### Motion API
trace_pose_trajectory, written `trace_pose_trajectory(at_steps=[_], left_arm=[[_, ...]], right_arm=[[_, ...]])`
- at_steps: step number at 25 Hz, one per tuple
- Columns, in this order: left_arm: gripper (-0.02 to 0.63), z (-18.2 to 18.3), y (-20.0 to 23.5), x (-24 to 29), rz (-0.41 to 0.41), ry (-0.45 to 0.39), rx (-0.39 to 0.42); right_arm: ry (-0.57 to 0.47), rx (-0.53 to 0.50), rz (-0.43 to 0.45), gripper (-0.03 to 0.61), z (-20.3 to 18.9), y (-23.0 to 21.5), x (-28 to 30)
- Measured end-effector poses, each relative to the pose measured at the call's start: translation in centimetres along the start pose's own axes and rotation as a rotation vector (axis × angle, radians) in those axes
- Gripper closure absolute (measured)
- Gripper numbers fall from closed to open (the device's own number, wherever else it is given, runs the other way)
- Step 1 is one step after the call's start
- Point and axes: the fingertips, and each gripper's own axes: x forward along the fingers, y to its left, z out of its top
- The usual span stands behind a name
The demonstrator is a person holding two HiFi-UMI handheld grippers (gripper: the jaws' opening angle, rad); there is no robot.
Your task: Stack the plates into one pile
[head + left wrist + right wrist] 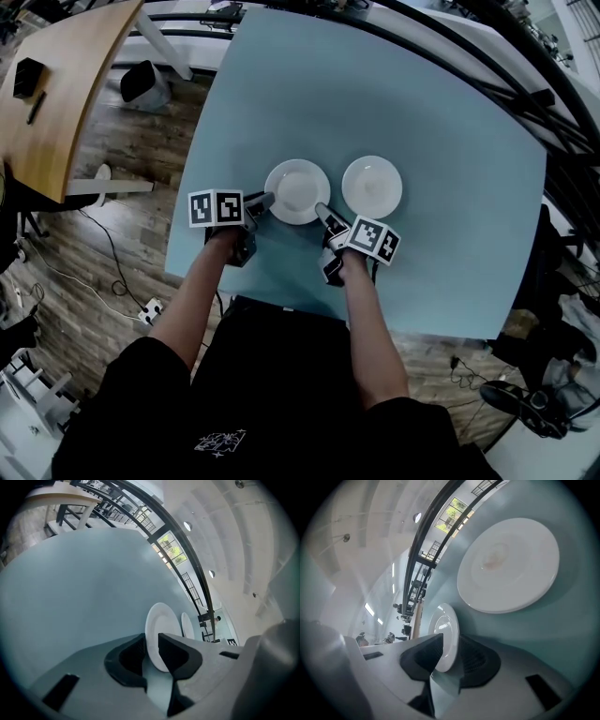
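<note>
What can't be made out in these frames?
1) Both tongs views: jaws of the left tongs and right tongs straddle the rim of the left plate; whether they press it is unclear.
2) Head view: jaw gaps too small to read.
3) Right tongs view: faint central mark on the right plate, too blurred to identify.

The head camera looks steeply down from above the person. The left plate [297, 191] sits near mid-frame, far enough off that the table [394, 94] and the floor [122, 253] beside it show too. The camera on the left gripper [265, 200] rides low at that plate's left rim, very near and tilted, and faces across it to the right plate [372, 186]. The camera on the right gripper [321, 210] sits at the left plate's near-right rim — equally close, rolled sideways. All three views share both plates.
</note>
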Motion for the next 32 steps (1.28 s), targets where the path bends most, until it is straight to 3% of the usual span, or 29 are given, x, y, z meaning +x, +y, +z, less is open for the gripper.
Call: trace_pose_trajectory(at_steps=[6,17,32], left_arm=[[0.568,-0.2,0.6,-0.1,0.023,0.003,-0.009],[0.568,-0.1,-0.3,-1.0,0.007,-0.005,0.0],[0.568,1.1,-4.7,0.3,-0.038,0.012,0.086]], right_arm=[[-0.003,0.013,-0.048,0.545,-0.1,-0.9,-0.1],[-0.021,0.012,-0.027,0.546,0.1,0.1,-0.6],[-0.103,-0.001,-0.022,0.545,3.2,0.4,-3.8]])
